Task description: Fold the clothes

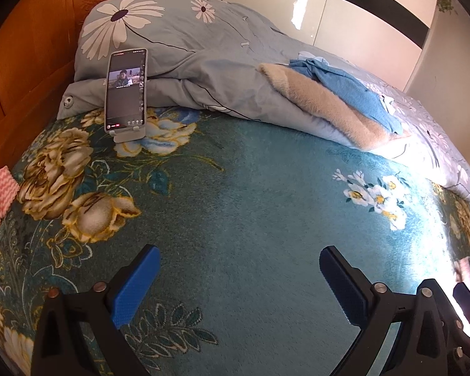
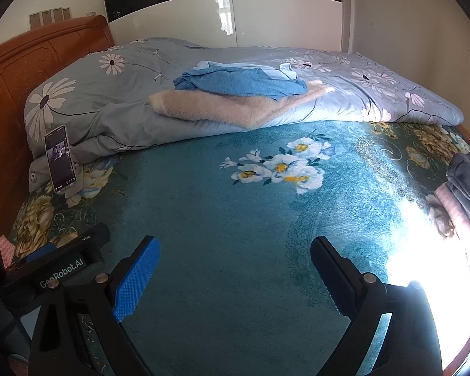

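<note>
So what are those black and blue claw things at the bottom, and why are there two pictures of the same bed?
Those are grippers, two-finger tools a person holds, one in each hand. Each carries a small camera looking forward along its fingers, so there are two pictures. One shows the left gripper, the other the right gripper. Both are open and hold nothing. Below them is a teal flowered blanket. Further back lies a folded quilt with a blue garment resting on a beige fluffy one. A phone stands on a small stand at the left, and more clothes sit at the right edge.
</note>
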